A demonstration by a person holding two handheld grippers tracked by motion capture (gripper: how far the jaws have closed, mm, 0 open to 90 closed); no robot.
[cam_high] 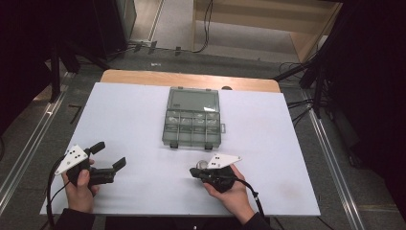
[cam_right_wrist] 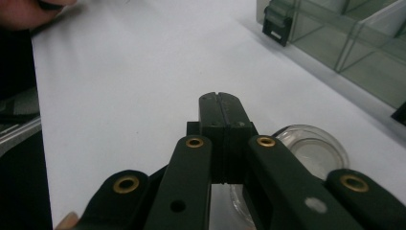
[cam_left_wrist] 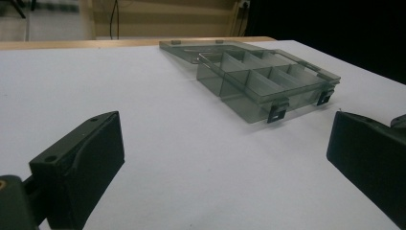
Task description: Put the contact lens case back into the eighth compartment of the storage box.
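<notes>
Two grippers work over a white counter [cam_high: 143,115], and the box [cam_high: 193,118] near its middle serves as the landmark. The counter's far edge, beyond the box, shows a strip of bare wood.

The box is a smoky clear plastic organiser lying open: its lid lies flat on the far side, and its compartmented tray, with two dark latches on the rim, faces the person. In the left gripper view the box [cam_left_wrist: 261,79] sits ahead and to the right, its dividers plain to see.

The left gripper [cam_high: 109,162] rests well to the near left of the box, held in the person's left hand [cam_high: 80,188]. Its fingers [cam_left_wrist: 81,165] are spread wide apart with nothing but bare counter between them.

The right gripper [cam_high: 195,172] lies just in front of the box, on the near side, held in the right hand [cam_high: 233,194]. Its fingers [cam_right_wrist: 224,111] are pressed flat together with nothing between them.

A small round clear dish [cam_right_wrist: 313,148] lies on the counter just beside the right gripper's tips, between them and the box; from above the dish [cam_high: 201,165] shows just in front of the box's near rim. Whether the tips touch it, I cannot tell.
</notes>
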